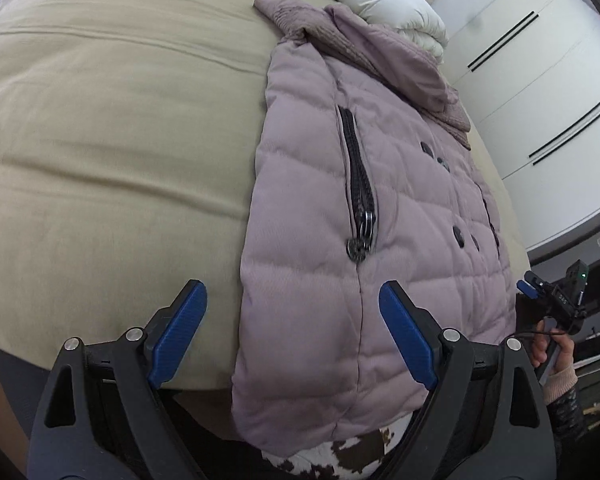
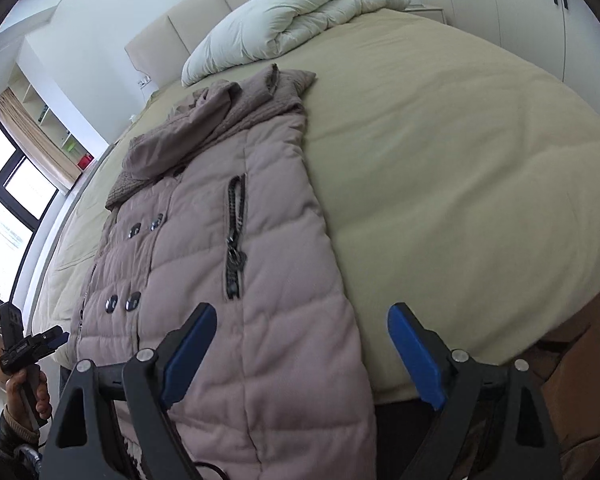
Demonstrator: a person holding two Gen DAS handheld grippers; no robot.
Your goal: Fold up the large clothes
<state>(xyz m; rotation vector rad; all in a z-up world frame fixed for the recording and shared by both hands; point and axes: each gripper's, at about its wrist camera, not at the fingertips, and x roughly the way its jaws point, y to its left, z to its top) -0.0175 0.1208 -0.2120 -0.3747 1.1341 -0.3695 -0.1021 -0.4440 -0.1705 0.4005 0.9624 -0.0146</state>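
A mauve quilted puffer jacket [image 1: 384, 208] lies flat on the beige bed [image 1: 112, 140], sides folded in, hem hanging over the near edge, hood toward the pillows. It has a black pocket zipper [image 1: 360, 188] and dark snap buttons [image 1: 458, 236]. My left gripper [image 1: 294, 304] is open and empty, hovering above the jacket's lower left part. In the right wrist view the jacket [image 2: 236, 264] fills the left centre. My right gripper [image 2: 302, 328] is open and empty above the jacket's lower right edge. Each gripper shows small in the other's view, the right one [image 1: 556, 296] and the left one [image 2: 28, 344].
A folded white duvet [image 2: 292, 20] lies at the head of the bed by the padded headboard [image 2: 204, 8]. White wardrobe doors [image 1: 540, 80] stand on one side, a window [image 2: 8, 200] and shelves on the other. A brown-and-white patterned fabric [image 1: 352, 456] shows below the jacket hem.
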